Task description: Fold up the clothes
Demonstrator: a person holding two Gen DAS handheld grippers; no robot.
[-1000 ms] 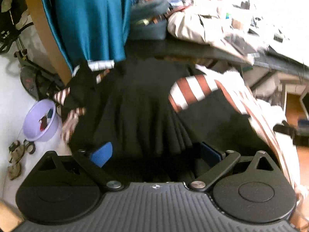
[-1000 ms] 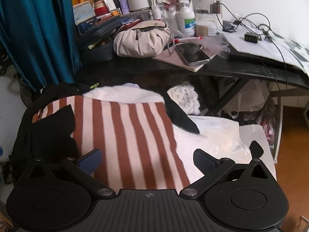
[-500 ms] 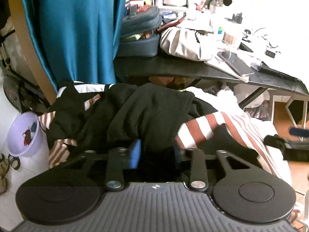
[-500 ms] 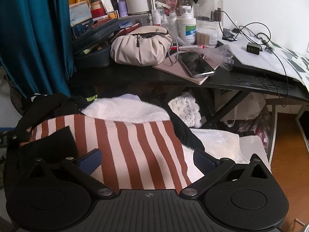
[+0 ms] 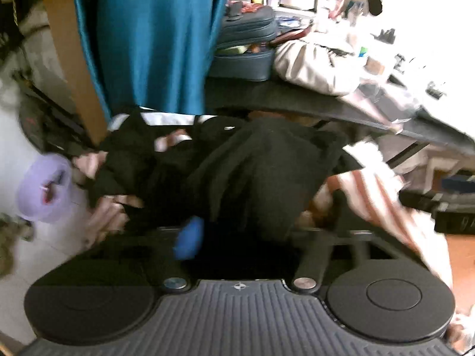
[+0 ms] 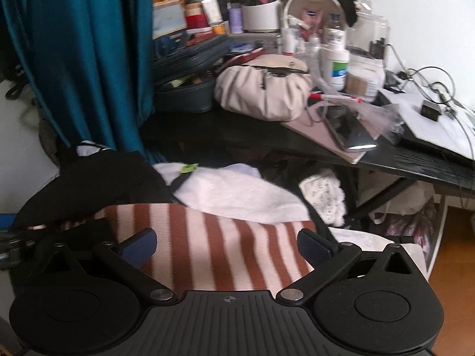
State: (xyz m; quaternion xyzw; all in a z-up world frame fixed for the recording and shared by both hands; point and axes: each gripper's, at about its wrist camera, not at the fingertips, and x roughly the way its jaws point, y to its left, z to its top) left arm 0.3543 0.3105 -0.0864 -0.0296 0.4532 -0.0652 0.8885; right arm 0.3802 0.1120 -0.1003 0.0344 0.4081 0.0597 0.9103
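Note:
A black garment (image 5: 261, 160) lies heaped over a brown-and-white striped garment (image 5: 371, 190) below the desk. My left gripper (image 5: 243, 231) has a bunch of the black cloth between its fingers, and folds fan out from the grip. Its jaws are opening a little while the cloth still fills the gap. One blue pad (image 5: 190, 237) shows; the other is hidden behind the cloth. In the right wrist view my right gripper (image 6: 227, 246) hangs open over the striped garment (image 6: 207, 225), nothing between its pads. The black garment (image 6: 98, 184) lies to its left.
A white fluffy garment (image 6: 237, 190) lies behind the striped one. Just beyond stands a black desk (image 6: 237, 130) crowded with a beige bag (image 6: 261, 92), a phone and bottles. A teal curtain (image 6: 83, 59) hangs at the left. A purple bowl (image 5: 44, 190) sits on the floor.
The left jaws went from wide open to closed on a bunch of black cloth, and the cloth is drawn up. The right gripper slid across the striped garment, still open.

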